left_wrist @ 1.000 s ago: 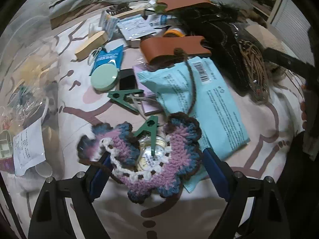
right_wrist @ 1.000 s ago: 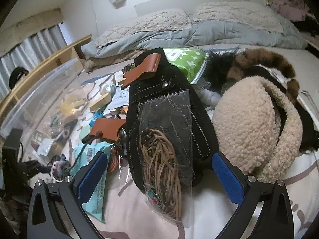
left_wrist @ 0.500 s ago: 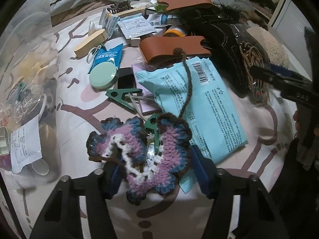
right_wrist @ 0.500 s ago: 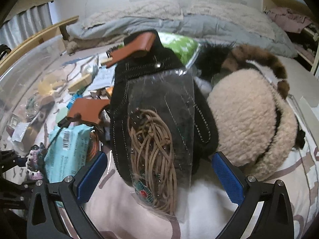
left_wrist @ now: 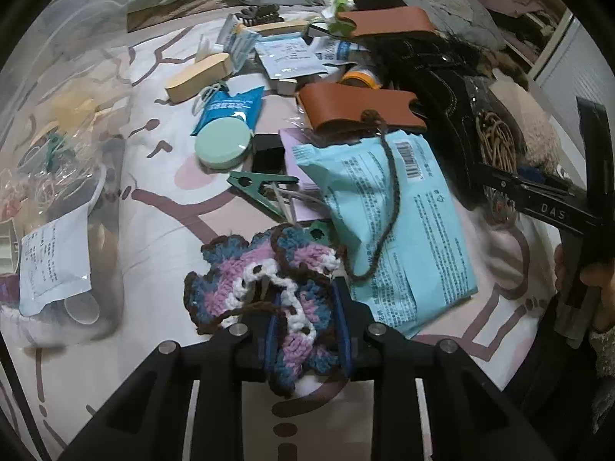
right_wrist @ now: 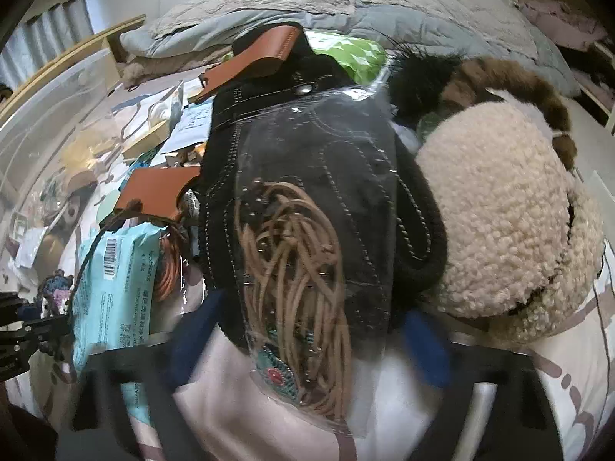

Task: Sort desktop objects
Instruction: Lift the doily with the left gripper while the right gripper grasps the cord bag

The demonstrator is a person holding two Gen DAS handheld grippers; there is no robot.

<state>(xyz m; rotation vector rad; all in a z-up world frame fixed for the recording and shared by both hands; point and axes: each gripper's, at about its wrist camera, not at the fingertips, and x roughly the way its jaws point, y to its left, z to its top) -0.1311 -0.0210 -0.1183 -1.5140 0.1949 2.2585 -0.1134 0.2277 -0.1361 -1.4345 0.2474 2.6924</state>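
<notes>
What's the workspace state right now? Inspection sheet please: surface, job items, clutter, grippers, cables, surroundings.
Surface: white bedsheet with mauve line pattern, crowded.
Job's things: pink-blue-white crocheted piece bunched between the left pads; clear packet of tan cord lying on a black stitched suede bag.
Clutter: light-blue printed pouch, green clothes peg, round mint-green compact, tan leather tabs, cream fleece hat.
Grippers: left gripper closing, pads pressing the crochet; right gripper closing around the cord packet, blurred, contact unclear.
Cables: nothing seen.
Surroundings: clear plastic bin at left; grey quilted bedding behind.
</notes>
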